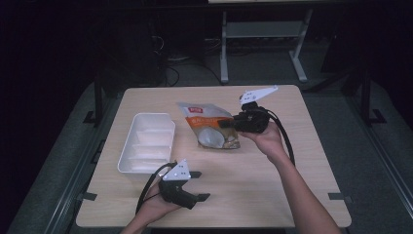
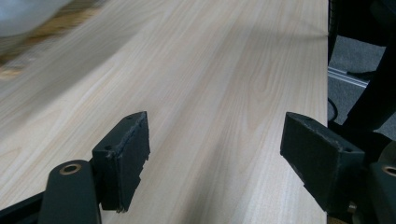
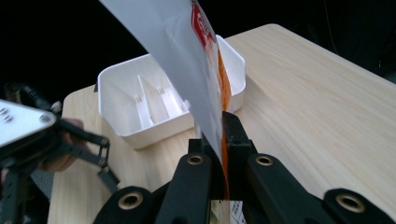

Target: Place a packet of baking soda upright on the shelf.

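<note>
An orange and white snack pouch [image 1: 209, 127] with a coconut picture hangs lifted over the middle of the wooden table [image 1: 253, 195]. My right gripper [image 1: 229, 124] is shut on its right edge. In the right gripper view the pouch [image 3: 187, 60] rises from between the closed jaws of my right gripper [image 3: 220, 128]. A white divided tray [image 1: 127, 146] stands to the left of the pouch, and its front wall [image 3: 154, 130] shows beyond the jaws. Near the table's front edge my left gripper [image 1: 200, 185] stands open over bare wood, nothing between its jaws [image 2: 215, 154].
The table's right edge [image 2: 326, 93] lies close beside my left gripper, with dark floor beyond it. A grey metal stand [image 1: 224, 48] sits behind the table. A blurred pale and orange shape [image 2: 23, 32] shows at the top left of the left gripper view.
</note>
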The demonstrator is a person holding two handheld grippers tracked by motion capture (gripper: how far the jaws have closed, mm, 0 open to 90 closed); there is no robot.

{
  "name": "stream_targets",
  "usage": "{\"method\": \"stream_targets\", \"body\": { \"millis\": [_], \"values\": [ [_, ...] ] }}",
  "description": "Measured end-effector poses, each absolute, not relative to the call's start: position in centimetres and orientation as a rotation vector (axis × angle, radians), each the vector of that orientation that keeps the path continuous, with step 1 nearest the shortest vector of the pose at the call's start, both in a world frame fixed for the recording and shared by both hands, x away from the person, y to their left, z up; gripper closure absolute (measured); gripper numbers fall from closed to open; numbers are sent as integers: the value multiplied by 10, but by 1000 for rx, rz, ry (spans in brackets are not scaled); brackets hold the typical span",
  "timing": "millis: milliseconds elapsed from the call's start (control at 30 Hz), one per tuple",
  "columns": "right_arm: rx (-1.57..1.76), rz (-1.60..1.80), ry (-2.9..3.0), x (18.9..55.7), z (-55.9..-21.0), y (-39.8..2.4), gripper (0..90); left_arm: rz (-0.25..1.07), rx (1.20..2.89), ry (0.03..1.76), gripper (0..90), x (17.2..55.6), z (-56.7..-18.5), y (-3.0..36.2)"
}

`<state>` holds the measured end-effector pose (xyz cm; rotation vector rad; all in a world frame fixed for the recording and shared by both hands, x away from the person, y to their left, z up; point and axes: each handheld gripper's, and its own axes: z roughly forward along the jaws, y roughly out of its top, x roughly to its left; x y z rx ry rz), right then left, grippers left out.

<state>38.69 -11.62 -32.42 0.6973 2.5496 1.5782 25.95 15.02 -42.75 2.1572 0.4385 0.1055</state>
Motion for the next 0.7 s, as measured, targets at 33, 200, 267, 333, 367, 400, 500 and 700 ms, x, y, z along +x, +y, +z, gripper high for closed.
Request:
{"method": "stream_targets", "body": {
  "millis": [33, 200, 267, 333, 367, 400, 500, 700],
  "values": [
    [697, 1578, 2548, 389, -324, -114, 899, 110, 2155, 439, 230, 259, -427, 150],
    [709, 1581, 2554, 397, -324, -105, 899, 117, 2156, 446, 211, 260, -428, 151],
    [711, 1581, 2557, 401, -324, -101, 899, 114, 2153, 449, 209, 261, -429, 152],
    [713, 1581, 2556, 403, -324, -97, 899, 113, 2153, 448, 209, 261, -429, 152],
    [715, 1583, 2557, 405, -324, -95, 899, 112, 2152, 449, 207, 261, -429, 152],
    [714, 1585, 2561, 406, -323, -93, 899, 112, 2153, 448, 205, 261, -429, 152],
    [712, 1577, 2564, 410, -322, -87, 899, 112, 2158, 449, 195, 261, -429, 152],
    [697, 1568, 2572, 414, -318, -76, 899, 119, 2163, 454, 186, 261, -431, 152]
  ]
}}
